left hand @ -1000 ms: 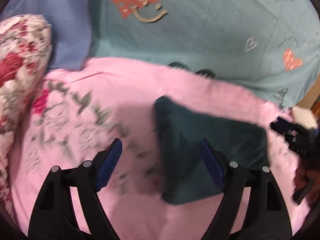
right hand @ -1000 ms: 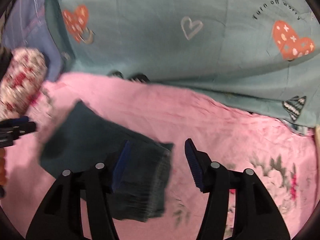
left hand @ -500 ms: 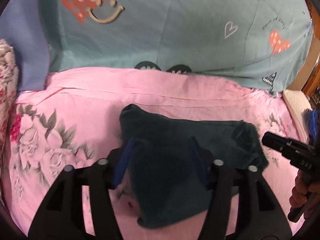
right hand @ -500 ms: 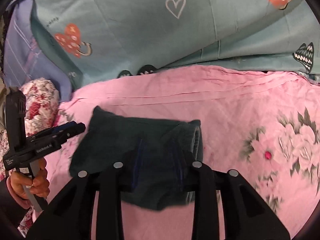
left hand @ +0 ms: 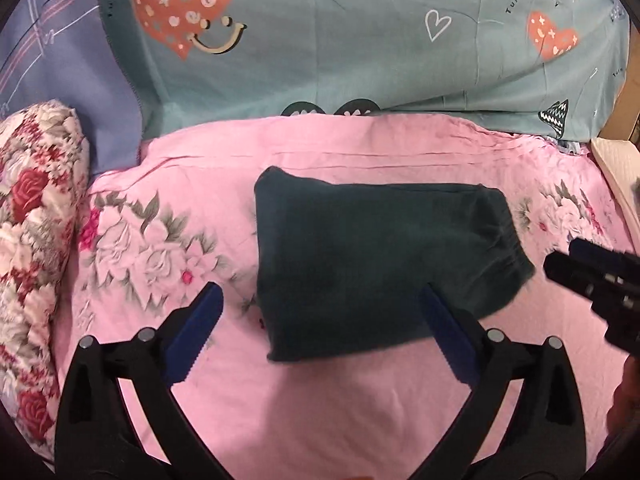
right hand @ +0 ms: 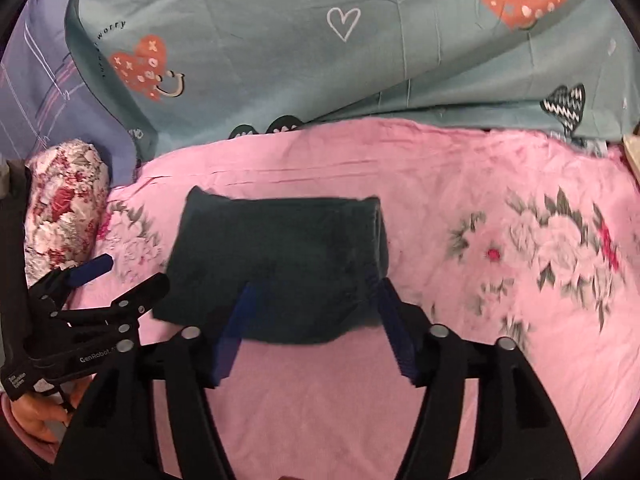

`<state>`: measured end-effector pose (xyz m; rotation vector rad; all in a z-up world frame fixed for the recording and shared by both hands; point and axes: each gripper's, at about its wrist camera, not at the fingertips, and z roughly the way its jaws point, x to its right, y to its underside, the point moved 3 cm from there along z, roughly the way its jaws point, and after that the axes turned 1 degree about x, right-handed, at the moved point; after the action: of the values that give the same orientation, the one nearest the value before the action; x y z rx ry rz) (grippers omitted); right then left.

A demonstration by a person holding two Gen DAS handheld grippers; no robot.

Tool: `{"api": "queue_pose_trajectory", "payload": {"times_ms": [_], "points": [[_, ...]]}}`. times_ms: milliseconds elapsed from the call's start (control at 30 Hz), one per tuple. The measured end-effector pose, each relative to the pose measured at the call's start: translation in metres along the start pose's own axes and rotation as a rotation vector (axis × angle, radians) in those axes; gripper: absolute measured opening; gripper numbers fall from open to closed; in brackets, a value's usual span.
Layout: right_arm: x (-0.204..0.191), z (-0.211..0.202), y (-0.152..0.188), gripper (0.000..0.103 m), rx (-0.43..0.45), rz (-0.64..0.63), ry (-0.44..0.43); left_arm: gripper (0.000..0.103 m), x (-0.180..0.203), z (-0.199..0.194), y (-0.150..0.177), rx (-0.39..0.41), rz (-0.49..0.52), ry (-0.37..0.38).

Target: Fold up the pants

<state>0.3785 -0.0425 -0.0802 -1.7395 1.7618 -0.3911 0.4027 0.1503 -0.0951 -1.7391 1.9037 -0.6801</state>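
Both grippers point steeply down at the folded pants [left hand: 372,264], which lie flat mid-sheet [left hand: 320,408]. The left gripper [left hand: 320,336] has its jaws spread wide, just opened, nothing pinched; the pants' near edge lies between its tips. The right gripper [right hand: 314,320] has also just been opening and stands half spread, its blue pads [right hand: 394,332] over the pants' near edge without pressing. Bare pink cloth lies near and to the right; a floral pillow [left hand: 36,220] bounds the left, a teal quilt [left hand: 360,60] the far side
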Motion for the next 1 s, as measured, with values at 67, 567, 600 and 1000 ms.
{"api": "queue_pose_trajectory", "payload": {"times_ms": [67,567,600,1000], "points": [[-0.001,-0.013,0.012,0.074,0.004,0.017,-0.012,0.1,-0.005,-0.015,0.01,-0.018,-0.033,-0.003],[-0.022,-0.08,0.066,0.089,0.059,-0.076,0.065,0.1,-0.003,-0.109,0.059,0.02,-0.044,-0.061],[-0.023,-0.083,0.068,0.089,0.06,-0.079,0.062,0.1,-0.002,-0.112,0.061,0.02,-0.042,-0.061],[-0.029,-0.097,0.075,0.089,0.062,-0.088,0.057,0.1,0.003,-0.125,0.066,0.024,-0.037,-0.055]]}}
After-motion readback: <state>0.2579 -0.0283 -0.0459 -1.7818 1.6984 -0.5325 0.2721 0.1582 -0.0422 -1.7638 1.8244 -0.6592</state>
